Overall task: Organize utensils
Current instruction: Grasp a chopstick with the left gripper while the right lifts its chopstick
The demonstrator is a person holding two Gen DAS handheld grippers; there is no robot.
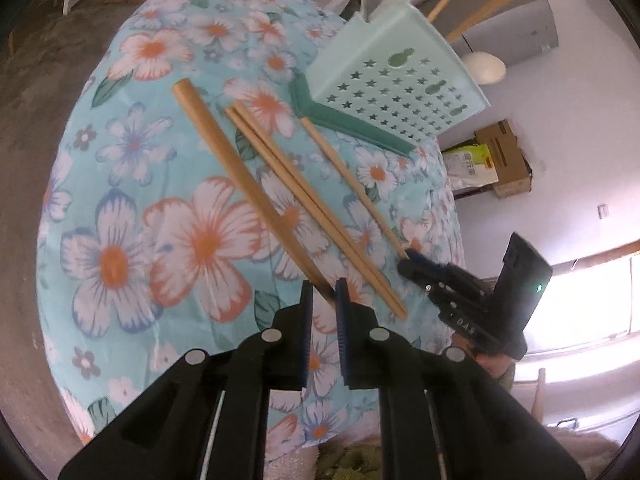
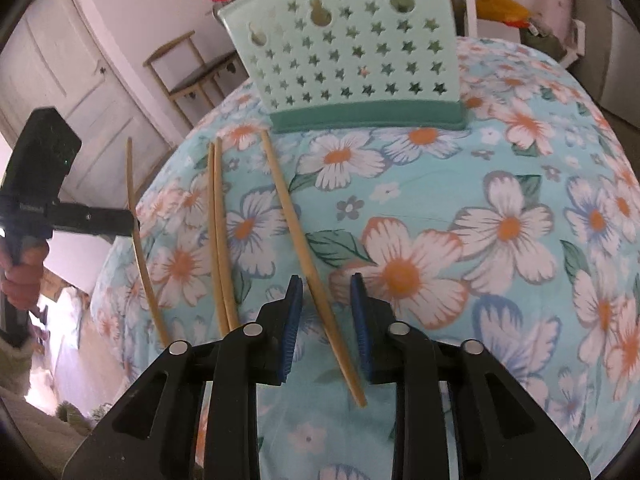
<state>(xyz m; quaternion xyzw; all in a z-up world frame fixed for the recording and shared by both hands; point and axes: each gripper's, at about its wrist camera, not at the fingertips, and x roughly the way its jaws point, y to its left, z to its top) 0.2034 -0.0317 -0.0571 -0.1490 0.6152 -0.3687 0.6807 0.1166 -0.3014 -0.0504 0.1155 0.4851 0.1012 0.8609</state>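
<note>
L tongs [image 1: 323,292] clenched on near end of leftmost chopstick [image 1: 240,184]. That stick is the fattest-looking one in L wrist view and runs diagonally away over the surface [image 1: 120,220], which has a blue floral cloth on it. From the R cam, a hand [image 2: 20,276] grips the L tool's handle at far left.

Next right: chopstick pair [image 1: 312,208], two sticks side by side and touching, flat on the cloth, nothing on them.

Next: single chopstick [image 2: 296,232], far tip just beside the holder's base and near end running between the R tongs [image 2: 325,284]. R tongs are released: the blue pads stand either side of the stick with a gap showing, esp. on the right pad side, so no squeeze seen.

Far right/back: mint utensil holder [image 1: 400,80] w/ star cut-outs and a dark green base, upright on the cloth. Wooden handles [image 1: 476,14] poke out of its top. Can't tell which compartment.
</note>
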